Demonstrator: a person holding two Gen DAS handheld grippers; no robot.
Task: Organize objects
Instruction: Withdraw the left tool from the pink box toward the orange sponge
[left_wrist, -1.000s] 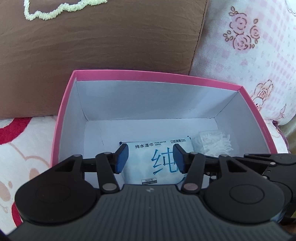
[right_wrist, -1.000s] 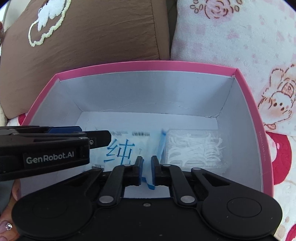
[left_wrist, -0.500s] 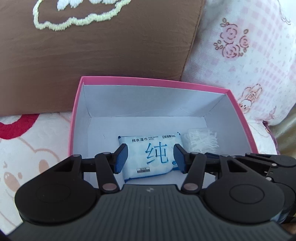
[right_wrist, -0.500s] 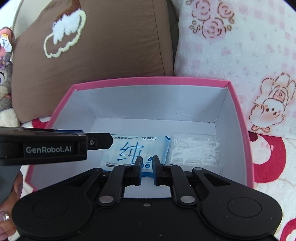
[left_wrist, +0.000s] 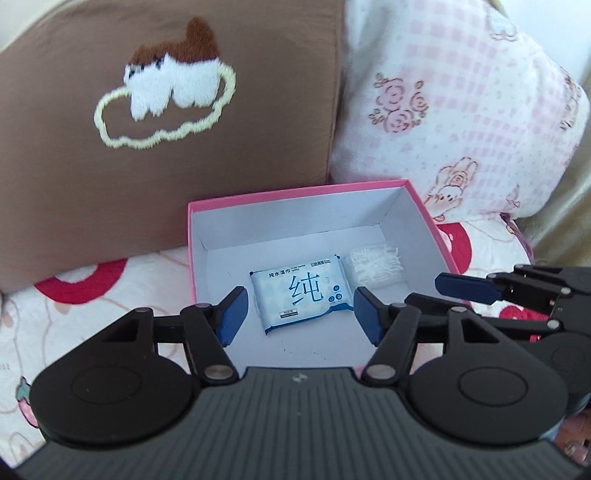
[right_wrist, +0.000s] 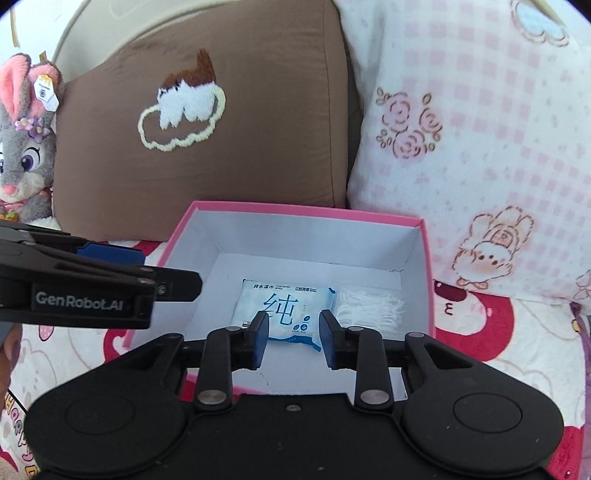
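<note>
A pink box (left_wrist: 295, 194) with a white inside stands on the patterned blanket. On its floor a blue-and-white wet wipes pack (left_wrist: 301, 295) lies flat, with a clear bag of white floss picks (left_wrist: 375, 264) touching its right side. My left gripper (left_wrist: 299, 314) hovers high above the box, its jaws opening with nothing between them. My right gripper (right_wrist: 294, 332) hovers over the pack (right_wrist: 284, 306) and the floss picks (right_wrist: 369, 306), its jaws also opening and empty. Each gripper shows in the other's view: the right gripper (left_wrist: 465, 288), the left gripper (right_wrist: 110, 288).
A brown cushion (left_wrist: 166, 110) with an embroidered cloud leans behind the box. A pink-and-white flowered pillow (left_wrist: 461, 110) stands at the back right. A grey plush rabbit (right_wrist: 26, 147) sits at the far left. The blanket (right_wrist: 498, 332) with red shapes spreads around the box.
Both grippers have risen and drawn back from the box, which now looks smaller. Both pairs of jaws have widened. The wipes pack and floss picks stay on the box floor.
</note>
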